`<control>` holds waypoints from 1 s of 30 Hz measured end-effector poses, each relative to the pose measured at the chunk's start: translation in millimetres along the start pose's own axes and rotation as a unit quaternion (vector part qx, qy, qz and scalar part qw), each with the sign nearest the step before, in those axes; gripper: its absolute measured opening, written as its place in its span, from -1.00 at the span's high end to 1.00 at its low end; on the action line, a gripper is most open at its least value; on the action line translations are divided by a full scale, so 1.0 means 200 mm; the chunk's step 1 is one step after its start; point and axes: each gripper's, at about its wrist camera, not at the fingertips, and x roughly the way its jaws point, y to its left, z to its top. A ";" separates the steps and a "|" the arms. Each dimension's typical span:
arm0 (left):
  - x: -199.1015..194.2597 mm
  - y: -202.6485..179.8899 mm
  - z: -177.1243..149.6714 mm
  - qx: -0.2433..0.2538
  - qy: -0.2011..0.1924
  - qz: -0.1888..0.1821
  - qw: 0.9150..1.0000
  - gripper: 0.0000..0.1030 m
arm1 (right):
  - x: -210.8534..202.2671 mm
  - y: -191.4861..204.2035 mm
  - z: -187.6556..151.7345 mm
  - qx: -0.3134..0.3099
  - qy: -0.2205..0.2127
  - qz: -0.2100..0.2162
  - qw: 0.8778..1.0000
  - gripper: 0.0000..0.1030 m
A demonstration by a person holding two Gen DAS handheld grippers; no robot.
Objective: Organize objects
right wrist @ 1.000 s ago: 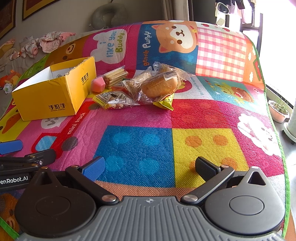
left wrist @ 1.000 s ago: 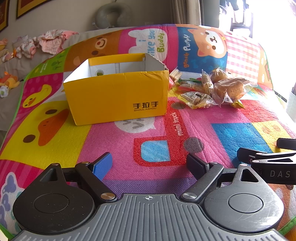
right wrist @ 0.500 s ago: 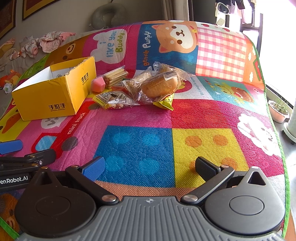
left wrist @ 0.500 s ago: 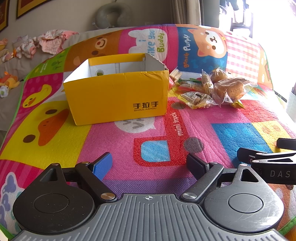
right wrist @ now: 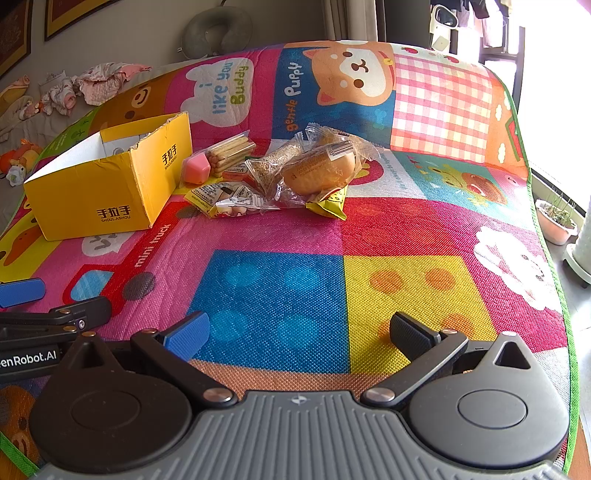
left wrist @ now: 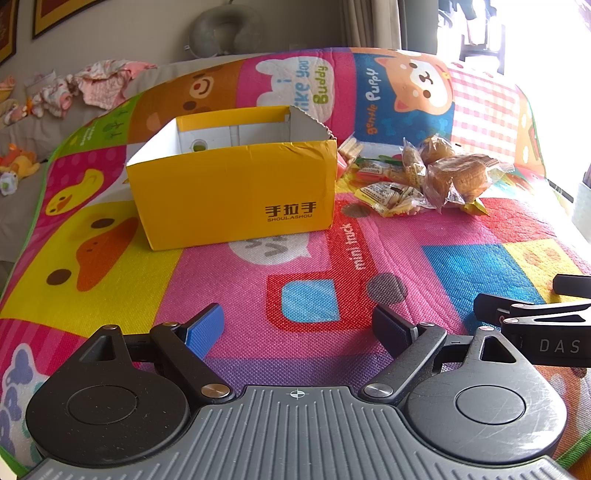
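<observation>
An open yellow cardboard box stands on the colourful play mat, its inside mostly hidden. To its right lies a pile of wrapped snacks: a bagged bun, a biscuit-stick pack, a pink eraser-like block and small yellow packets. My left gripper hovers open near the mat's front, well short of the box. My right gripper is open too, over the blue and yellow squares, far from the pile. Nothing sits between either pair of fingers.
The play mat covers a bed-like surface and drops off at its right edge, where potted plants stand on the floor. Crumpled clothes and a soft toy lie at the far left. A grey neck pillow leans on the wall.
</observation>
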 end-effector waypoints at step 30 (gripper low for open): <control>-0.13 0.36 0.35 -0.050 0.134 -0.090 0.986 -0.61 | 0.15 0.04 0.28 0.064 0.214 -0.051 0.973 -1.00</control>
